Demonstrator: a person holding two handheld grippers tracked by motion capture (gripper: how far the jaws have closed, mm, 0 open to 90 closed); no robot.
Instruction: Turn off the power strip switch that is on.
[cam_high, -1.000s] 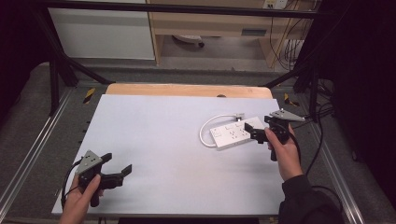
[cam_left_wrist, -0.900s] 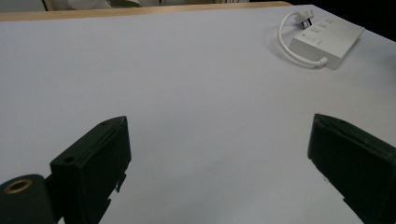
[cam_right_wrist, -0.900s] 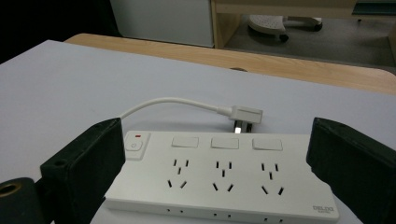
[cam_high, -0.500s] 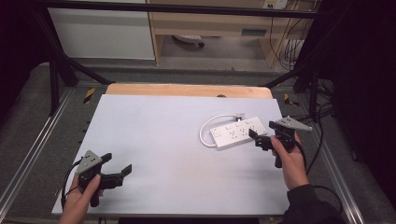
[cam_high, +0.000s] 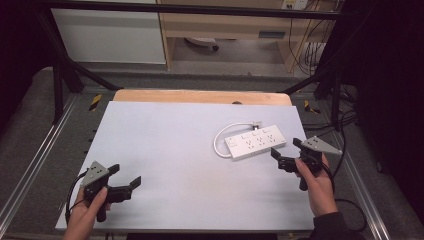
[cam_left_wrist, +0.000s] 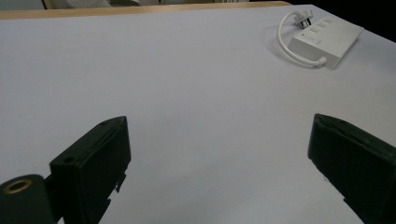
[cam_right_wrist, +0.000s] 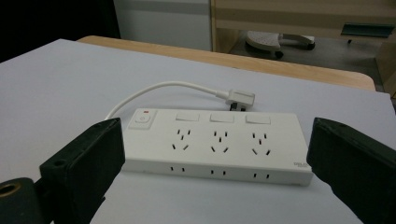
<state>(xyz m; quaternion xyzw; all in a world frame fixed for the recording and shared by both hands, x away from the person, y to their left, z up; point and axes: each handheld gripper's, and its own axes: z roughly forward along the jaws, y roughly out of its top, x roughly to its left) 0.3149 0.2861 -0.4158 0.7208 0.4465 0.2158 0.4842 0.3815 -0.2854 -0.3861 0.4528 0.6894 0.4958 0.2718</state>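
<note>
Two spread jaws of the right gripper (cam_high: 289, 154) are seen facing the white power strip (cam_high: 255, 144) right of centre on the surface (cam_high: 165, 135); a level, centred closure across its body is advised, while the left gripper (cam_high: 125, 181) is held open at lower left.

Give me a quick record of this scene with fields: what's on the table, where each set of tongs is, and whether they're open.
item: white power strip, flat on the table
cord: short, looped beside it, plug unplugged
switch: at the cord end
left tongs: open, near front left corner, holding nothing
right tongs: open, just right of the strip, not touching it
</note>
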